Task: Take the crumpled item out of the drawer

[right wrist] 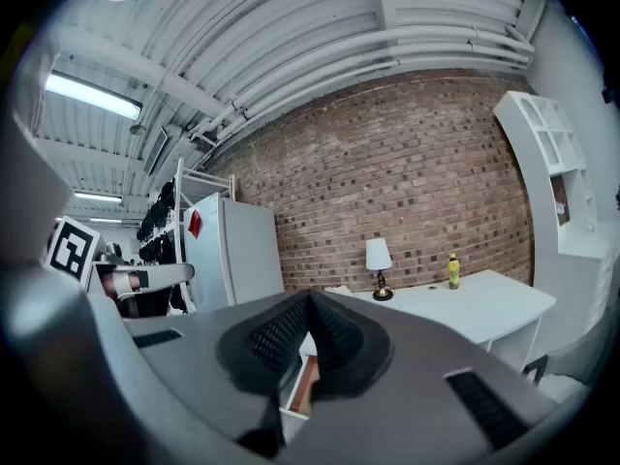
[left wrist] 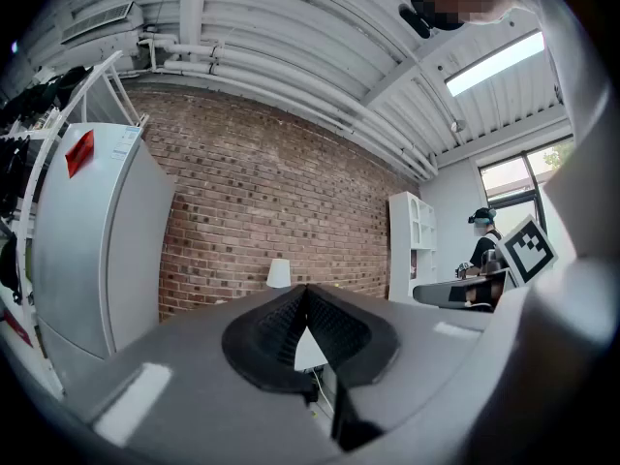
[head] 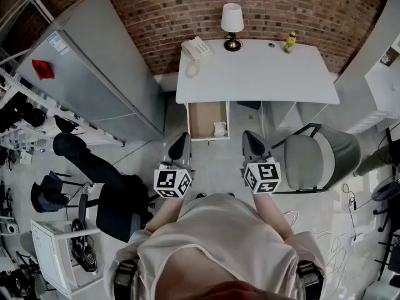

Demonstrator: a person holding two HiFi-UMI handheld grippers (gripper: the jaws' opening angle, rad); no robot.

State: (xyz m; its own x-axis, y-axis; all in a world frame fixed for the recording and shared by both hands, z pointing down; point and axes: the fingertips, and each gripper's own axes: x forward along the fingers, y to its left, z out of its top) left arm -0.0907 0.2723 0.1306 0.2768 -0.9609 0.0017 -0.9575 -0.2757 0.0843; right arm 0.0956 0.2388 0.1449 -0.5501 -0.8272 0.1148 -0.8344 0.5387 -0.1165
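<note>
A white crumpled item [head: 219, 129] lies at the right front corner of the open wooden drawer [head: 203, 119] under the white desk [head: 256, 74]. My left gripper [head: 181, 141] is held in front of the drawer, its jaws shut with nothing in them. My right gripper [head: 251, 139] is level with it to the right, a little right of the drawer, and is also shut and empty. In the left gripper view the left gripper [left wrist: 308, 294] points at the brick wall. In the right gripper view the right gripper [right wrist: 310, 303] points toward the desk, and a strip of the drawer [right wrist: 302, 381] shows below its pads.
On the desk stand a lamp [head: 232, 19], a telephone [head: 196, 47] and a yellow bottle [head: 290, 41]. A grey chair [head: 312, 158] sits to my right and a black chair [head: 94, 167] to my left. A tall grey cabinet [head: 94, 74] stands left of the desk.
</note>
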